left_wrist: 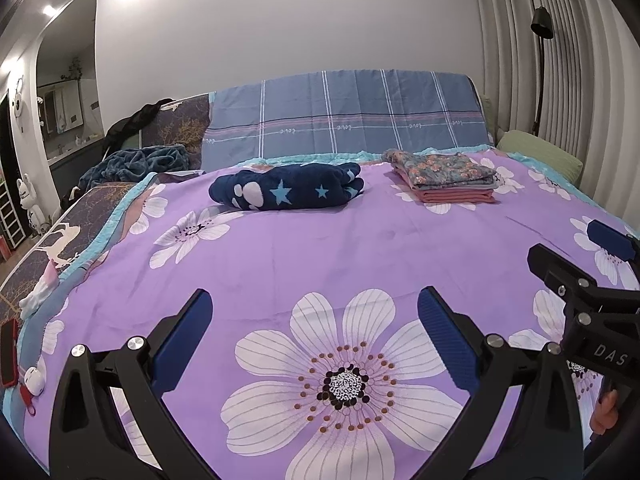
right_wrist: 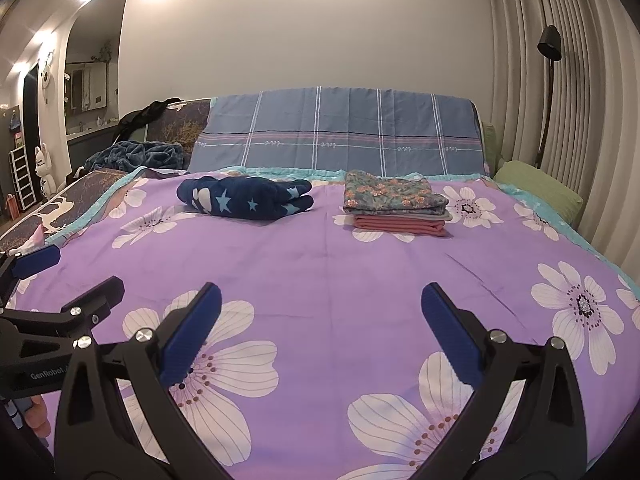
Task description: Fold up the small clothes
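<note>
Far on the left edge of the bed (left_wrist: 280, 248) I see a red phone (left_wrist: 8, 352), a small white thing beside it that I cannot name, and what may be a little pale sock (left_wrist: 38, 294). Next comes my left hand-held gripper (left_wrist: 314, 328), with its two blue fingers spread wide and nothing between them. It hangs over the big white flower on the purple sheet (right_wrist: 320, 264). Up near the head of the bed lies a dark blue cloth with stars (left_wrist: 287, 186). It is rolled up in a loose lump, so I think it is not folded well yet. To the right of it, well apart, sits a neat stack of folded clothes (left_wrist: 442, 182), with a flowery one on top and pink ones under it. That part of the job looks done. My right hand-held gripper (right_wrist: 320, 328) is just to the right of the left one, and its fingers are wide apart too, holding nothing. I think what is left is the star cloth and maybe the small things at the left edge, but I cannot tell if more clothes wait out of view. The middle of the bed is bare, so I have lots of room to spread a cloth flat. On the right side a green pillow (right_wrist: 538, 184) lies by the curtain (right_wrist: 560, 80), and the bed edge drops off there, so I would stay in the middle.
</note>
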`<act>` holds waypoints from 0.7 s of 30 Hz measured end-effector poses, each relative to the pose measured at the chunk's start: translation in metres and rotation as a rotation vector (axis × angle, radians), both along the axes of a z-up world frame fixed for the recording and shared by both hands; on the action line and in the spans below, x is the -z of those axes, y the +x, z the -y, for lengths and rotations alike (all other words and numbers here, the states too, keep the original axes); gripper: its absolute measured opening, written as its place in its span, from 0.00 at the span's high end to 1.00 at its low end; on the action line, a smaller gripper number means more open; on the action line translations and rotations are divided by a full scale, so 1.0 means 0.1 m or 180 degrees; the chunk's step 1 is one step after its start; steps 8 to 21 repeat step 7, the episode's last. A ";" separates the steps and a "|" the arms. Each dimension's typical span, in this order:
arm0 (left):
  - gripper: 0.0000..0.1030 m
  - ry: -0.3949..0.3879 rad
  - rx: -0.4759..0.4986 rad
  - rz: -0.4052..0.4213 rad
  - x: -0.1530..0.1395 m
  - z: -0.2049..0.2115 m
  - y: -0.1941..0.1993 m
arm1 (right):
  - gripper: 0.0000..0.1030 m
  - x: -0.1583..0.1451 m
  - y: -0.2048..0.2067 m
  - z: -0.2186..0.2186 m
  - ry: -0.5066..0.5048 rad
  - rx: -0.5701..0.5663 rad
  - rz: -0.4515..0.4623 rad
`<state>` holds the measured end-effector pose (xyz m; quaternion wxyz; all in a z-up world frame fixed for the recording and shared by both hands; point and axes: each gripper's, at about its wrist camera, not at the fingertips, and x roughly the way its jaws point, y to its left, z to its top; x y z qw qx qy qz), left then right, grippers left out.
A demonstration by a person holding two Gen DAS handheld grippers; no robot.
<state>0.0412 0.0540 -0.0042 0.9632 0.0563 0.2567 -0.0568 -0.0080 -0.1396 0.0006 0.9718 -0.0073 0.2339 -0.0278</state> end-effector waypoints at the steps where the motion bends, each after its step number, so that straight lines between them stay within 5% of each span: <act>1: 0.01 0.0007 0.0004 -0.0003 0.00 0.01 0.00 | 0.02 0.00 0.00 0.01 0.0005 0.0002 -0.0002; 21: 0.01 0.0039 0.0018 -0.0006 0.01 0.05 -0.01 | 0.02 0.00 0.01 0.02 0.0021 0.0002 -0.0009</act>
